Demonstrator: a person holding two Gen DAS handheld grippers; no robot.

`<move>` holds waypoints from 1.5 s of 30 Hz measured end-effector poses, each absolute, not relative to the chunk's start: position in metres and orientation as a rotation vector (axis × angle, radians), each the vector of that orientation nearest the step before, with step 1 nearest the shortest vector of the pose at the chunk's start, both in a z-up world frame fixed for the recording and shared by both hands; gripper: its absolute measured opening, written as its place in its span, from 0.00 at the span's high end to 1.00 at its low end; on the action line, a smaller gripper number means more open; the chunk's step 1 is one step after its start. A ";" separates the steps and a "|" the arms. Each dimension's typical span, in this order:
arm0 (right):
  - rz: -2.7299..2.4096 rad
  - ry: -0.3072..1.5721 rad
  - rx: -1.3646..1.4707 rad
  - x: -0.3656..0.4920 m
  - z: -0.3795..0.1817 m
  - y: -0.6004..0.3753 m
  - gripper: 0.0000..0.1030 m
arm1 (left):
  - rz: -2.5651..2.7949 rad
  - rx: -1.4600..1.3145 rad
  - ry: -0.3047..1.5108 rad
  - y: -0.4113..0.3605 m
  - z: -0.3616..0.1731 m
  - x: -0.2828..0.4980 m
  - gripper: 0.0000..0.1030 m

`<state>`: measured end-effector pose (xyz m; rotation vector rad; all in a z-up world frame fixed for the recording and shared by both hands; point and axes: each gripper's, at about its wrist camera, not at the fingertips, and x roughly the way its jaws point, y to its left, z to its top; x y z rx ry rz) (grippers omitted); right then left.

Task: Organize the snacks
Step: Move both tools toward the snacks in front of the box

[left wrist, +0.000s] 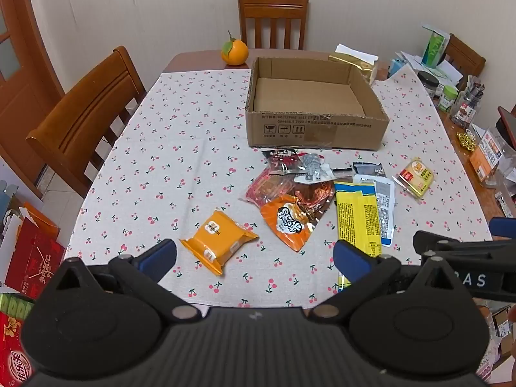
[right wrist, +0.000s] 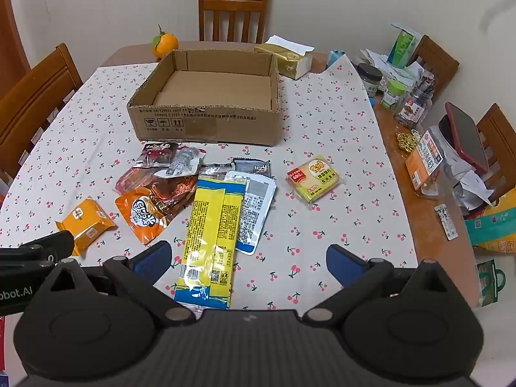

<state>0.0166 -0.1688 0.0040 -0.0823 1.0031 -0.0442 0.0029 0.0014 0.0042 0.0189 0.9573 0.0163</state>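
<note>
An empty open cardboard box (left wrist: pixel 314 129) (right wrist: pixel 206 125) sits at the far middle of the cherry-print tablecloth. In front of it lies a loose pile of snack packets (left wrist: pixel 296 190) (right wrist: pixel 161 187), with a long yellow packet (left wrist: pixel 358 222) (right wrist: pixel 209 235), an orange cake packet (left wrist: pixel 217 245) (right wrist: pixel 85 222) at the left and a small yellow packet (left wrist: pixel 416 177) (right wrist: pixel 314 177) at the right. My left gripper (left wrist: pixel 254 258) is open and empty above the near table edge, close to the orange cake packet. My right gripper (right wrist: pixel 248 258) is open and empty over the near end of the long yellow packet.
An orange fruit (left wrist: pixel 234 52) (right wrist: pixel 164 45) and a tissue box (right wrist: pixel 290 59) stand behind the cardboard box. Jars, papers and a phone (right wrist: pixel 464 135) crowd the table's right side. Wooden chairs (left wrist: pixel 87 113) (right wrist: pixel 233 13) stand at the left, the back and the right.
</note>
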 end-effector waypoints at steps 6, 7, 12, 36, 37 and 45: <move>-0.044 1.005 -0.082 0.017 0.004 -0.169 0.00 | 0.016 0.019 0.957 0.001 0.004 0.003 0.01; -0.044 1.005 -0.082 0.018 0.004 -0.169 0.00 | 0.017 0.019 0.957 0.001 0.004 0.003 0.01; -0.043 1.004 -0.081 0.018 0.004 -0.170 0.00 | 0.017 0.021 0.956 0.000 0.005 0.003 0.01; 0.025 0.974 -0.116 0.030 -0.002 -0.175 0.00 | -0.038 -0.005 0.890 0.002 0.005 0.005 0.01; 0.039 0.961 -0.123 0.030 -0.003 -0.177 0.00 | -0.046 -0.014 0.880 0.004 0.006 0.005 0.01; 0.120 0.943 -0.135 0.037 -0.012 -0.194 0.00 | -0.046 -0.057 0.882 0.017 -0.008 0.007 0.01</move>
